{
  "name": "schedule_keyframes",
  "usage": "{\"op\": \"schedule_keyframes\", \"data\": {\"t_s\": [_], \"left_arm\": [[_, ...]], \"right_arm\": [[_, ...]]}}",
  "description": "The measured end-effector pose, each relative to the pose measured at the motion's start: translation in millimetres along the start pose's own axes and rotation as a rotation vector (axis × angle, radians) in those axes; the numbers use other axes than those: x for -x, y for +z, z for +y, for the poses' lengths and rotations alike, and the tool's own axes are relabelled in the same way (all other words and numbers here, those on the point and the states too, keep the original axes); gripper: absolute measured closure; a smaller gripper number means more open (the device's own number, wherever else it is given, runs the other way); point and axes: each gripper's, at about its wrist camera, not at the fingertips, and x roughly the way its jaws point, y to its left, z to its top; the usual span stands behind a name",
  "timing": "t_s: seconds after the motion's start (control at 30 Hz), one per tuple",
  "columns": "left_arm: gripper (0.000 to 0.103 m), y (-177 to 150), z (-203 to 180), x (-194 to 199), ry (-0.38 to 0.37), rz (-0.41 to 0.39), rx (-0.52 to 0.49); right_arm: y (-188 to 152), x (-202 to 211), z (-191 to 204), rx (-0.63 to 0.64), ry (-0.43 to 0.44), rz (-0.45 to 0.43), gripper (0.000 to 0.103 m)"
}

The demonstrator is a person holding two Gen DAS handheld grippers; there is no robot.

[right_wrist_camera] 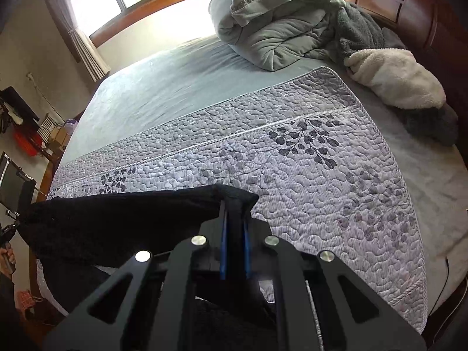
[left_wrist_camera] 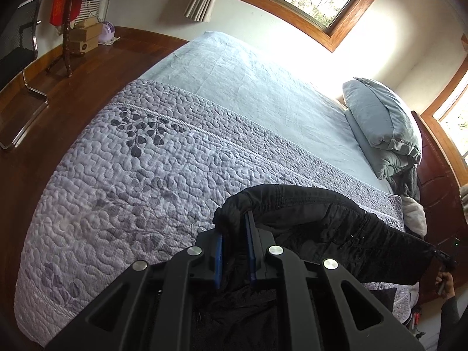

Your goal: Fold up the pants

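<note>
Black pants (left_wrist_camera: 336, 228) hang stretched in the air between my two grippers, above the near edge of the bed. My left gripper (left_wrist_camera: 235, 231) is shut on one end of the pants' top edge, with bunched cloth between its blue pads. My right gripper (right_wrist_camera: 234, 213) is shut on the other end of the pants (right_wrist_camera: 117, 219). The cloth runs taut from one gripper to the other. The lower part of the pants hangs below both grippers, out of sight.
The bed carries a quilted lilac cover (left_wrist_camera: 131, 175) with a leaf print and a blue-grey sheet (left_wrist_camera: 248, 87). A pillow and folded duvet (right_wrist_camera: 275, 23), a grey blanket and a cream fleece (right_wrist_camera: 395, 79) lie at the headboard. A chair (left_wrist_camera: 20, 58) stands on the wooden floor.
</note>
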Motion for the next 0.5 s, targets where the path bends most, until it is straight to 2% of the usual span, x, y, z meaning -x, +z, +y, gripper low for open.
{"op": "schedule_keyframes", "data": {"t_s": [0.5], "left_arm": [[0.090, -51, 19, 39, -0.023, -0.028, 0.020]], "right_arm": [[-79, 30, -17, -0.059, -0.021, -0.052, 0.095]]}}
